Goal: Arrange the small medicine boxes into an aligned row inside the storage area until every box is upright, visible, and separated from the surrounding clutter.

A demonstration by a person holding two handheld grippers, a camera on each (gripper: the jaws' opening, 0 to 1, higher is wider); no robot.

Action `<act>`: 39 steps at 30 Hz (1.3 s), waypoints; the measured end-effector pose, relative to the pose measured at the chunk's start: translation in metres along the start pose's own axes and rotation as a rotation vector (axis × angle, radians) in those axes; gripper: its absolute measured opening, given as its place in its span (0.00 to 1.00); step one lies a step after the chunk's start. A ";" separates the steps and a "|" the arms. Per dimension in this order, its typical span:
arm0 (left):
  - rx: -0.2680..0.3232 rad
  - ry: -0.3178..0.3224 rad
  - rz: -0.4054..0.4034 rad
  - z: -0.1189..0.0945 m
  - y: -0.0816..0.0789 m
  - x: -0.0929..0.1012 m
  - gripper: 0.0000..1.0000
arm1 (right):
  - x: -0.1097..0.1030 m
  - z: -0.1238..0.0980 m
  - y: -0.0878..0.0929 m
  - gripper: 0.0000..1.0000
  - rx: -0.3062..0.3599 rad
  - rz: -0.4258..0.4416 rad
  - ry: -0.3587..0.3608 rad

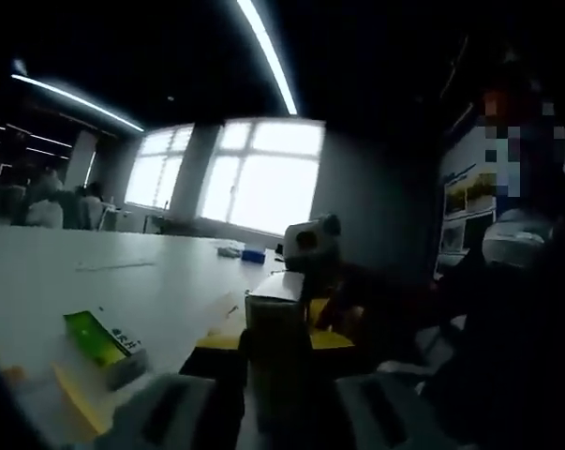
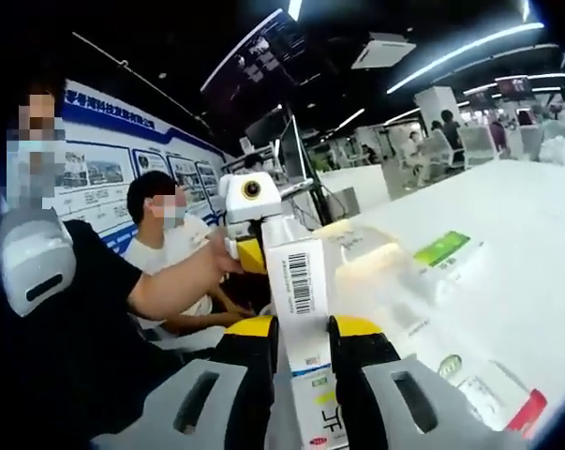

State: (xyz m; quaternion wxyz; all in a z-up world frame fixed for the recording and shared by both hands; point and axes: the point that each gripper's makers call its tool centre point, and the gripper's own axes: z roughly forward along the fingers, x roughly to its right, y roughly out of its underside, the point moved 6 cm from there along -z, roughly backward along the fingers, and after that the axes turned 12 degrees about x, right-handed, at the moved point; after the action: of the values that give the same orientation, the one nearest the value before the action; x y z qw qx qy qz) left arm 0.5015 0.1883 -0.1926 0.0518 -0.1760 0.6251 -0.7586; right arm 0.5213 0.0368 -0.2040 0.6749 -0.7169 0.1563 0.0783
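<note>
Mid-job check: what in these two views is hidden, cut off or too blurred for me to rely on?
- Left gripper view: box between the jaws is backlit and dark; its print is unreadable.
- Left gripper view: green box lies on the white table; its lettering is too small.
- Right gripper view: white barcode box in the jaws runs off the bottom edge.
- Right gripper view: clear plastic container is glare-blurred; contents unclear.

White medicine box (image 2: 299,281) with black barcode and blue stripe, green-and-white box (image 1: 104,343) on yellow pad (image 1: 81,394), white table (image 1: 123,272), yellow-tipped black gripper (image 2: 301,361)
</note>
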 end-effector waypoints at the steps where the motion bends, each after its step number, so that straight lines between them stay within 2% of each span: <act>1: -0.001 0.001 0.001 0.000 0.001 0.000 0.21 | 0.000 0.000 0.001 0.21 -0.004 -0.003 -0.001; 13: -0.033 0.011 0.001 0.000 0.009 -0.001 0.22 | -0.002 -0.001 0.008 0.21 -0.068 -0.009 -0.011; 17: -0.056 0.002 -0.026 -0.002 0.015 -0.002 0.22 | -0.002 0.002 0.013 0.20 -0.117 -0.026 0.007; 20: -0.081 0.006 -0.014 -0.003 0.019 -0.002 0.22 | -0.002 0.003 0.017 0.20 -0.150 -0.052 0.006; 26: -0.087 0.010 -0.006 -0.001 0.018 -0.002 0.22 | -0.001 0.002 0.016 0.21 -0.148 -0.039 0.009; 29: -0.091 0.012 0.000 -0.002 0.017 -0.002 0.23 | -0.003 0.001 0.013 0.24 -0.123 -0.017 0.003; 35: -0.083 -0.005 -0.014 -0.003 0.015 -0.003 0.34 | -0.002 -0.001 0.010 0.32 -0.113 -0.024 0.017; 39: -0.078 -0.005 -0.005 -0.006 0.012 -0.001 0.39 | 0.002 -0.004 -0.003 0.35 -0.045 -0.051 0.055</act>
State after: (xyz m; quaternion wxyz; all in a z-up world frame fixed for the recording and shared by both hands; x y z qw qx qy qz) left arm 0.4984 0.1913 -0.2052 0.0445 -0.1815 0.6536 -0.7334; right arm 0.5233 0.0324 -0.2014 0.6557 -0.7376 0.1549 0.0448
